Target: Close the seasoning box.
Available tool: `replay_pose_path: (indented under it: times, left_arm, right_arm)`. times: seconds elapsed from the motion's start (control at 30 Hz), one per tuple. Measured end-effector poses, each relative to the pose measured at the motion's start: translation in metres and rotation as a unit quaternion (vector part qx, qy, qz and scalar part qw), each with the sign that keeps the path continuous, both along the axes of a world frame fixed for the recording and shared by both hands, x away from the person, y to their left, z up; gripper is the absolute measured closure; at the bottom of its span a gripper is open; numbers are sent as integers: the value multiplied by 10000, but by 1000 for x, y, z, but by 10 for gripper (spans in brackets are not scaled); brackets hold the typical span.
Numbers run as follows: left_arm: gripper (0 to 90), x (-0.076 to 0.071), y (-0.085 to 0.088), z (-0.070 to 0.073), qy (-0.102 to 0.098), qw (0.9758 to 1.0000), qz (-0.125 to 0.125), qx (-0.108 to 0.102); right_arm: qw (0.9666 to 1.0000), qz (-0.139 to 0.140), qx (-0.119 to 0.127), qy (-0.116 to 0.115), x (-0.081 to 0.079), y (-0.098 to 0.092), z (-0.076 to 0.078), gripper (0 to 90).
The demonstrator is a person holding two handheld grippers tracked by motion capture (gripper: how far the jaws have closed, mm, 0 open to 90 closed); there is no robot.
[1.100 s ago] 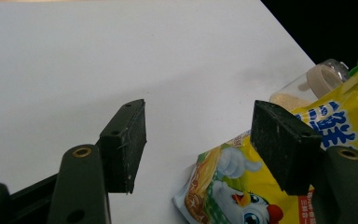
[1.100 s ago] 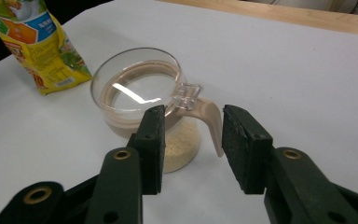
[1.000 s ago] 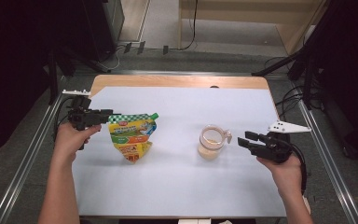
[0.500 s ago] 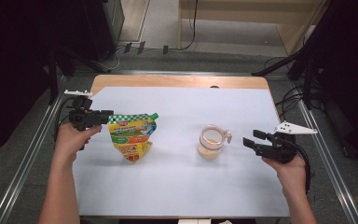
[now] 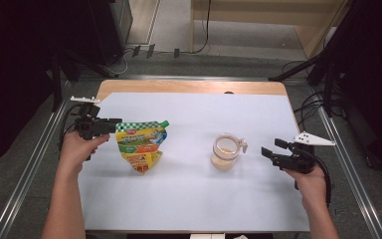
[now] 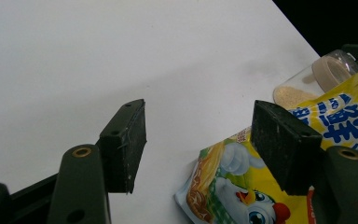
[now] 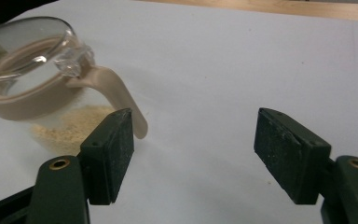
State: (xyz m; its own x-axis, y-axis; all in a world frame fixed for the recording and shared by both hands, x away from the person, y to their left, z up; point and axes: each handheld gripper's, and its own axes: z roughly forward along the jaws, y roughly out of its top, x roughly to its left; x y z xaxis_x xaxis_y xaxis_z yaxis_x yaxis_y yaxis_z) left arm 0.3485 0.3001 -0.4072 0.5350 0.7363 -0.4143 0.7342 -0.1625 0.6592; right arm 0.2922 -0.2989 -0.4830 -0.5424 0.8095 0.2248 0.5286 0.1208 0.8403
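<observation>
The right gripper (image 5: 270, 150) has its jaws apart with nothing between them, and they have just been opening. The glass jar (image 5: 226, 152) stands upright ahead of these jaws, near but not touching. In the right gripper view the jar (image 7: 42, 93) sits ahead and to the left of the left jaw, not in the gap between the two jaws, and its beige handle (image 7: 119, 100) hangs down on the side facing the gripper, just beyond the tip of that left jaw. So, as I judge it, the coming grasp turns on this offset: the jaws must shift toward the jar's side and go forward until the handle, or the jar body, stands between the pads.

The left gripper (image 5: 114, 124) is also open. The yellow spouted pouch (image 5: 142, 147) lies flat on the white table cover (image 5: 189, 199), its long axis running from the green top edge near the jaws away toward the person. In the left gripper view the pouch (image 6: 242, 186) passes under and beside the right jaw; the pads seem not to press on it, though the top edge is hard to see there.

The right hand is nearer to the jar, the left hand to the pouch.
</observation>
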Motion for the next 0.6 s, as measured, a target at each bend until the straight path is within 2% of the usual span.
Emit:
replay_pose_path:
  times: [0.27, 0.4, 0.5, 0.6]
  left_arm:
    - [365, 2, -1, -5, 84, 10000, -9, -24]
    - [363, 3, -1, -7, 110, 9999, -6, 0]
    - [362, 3, -2, -8, 127, 9999, 32, 41]
    - [362, 4, -2, -9, 174, 9998, 22, -12]
  right_arm:
    - [9996, -119, -184, 161, 7, -2, -9, 284]
    - [9997, 27, -190, 180, 8, -2, -10, 246]
    - [9996, 35, -221, 186, 8, -1, -11, 246]
    - [9995, 34, -235, 188, 8, 0, -11, 246]
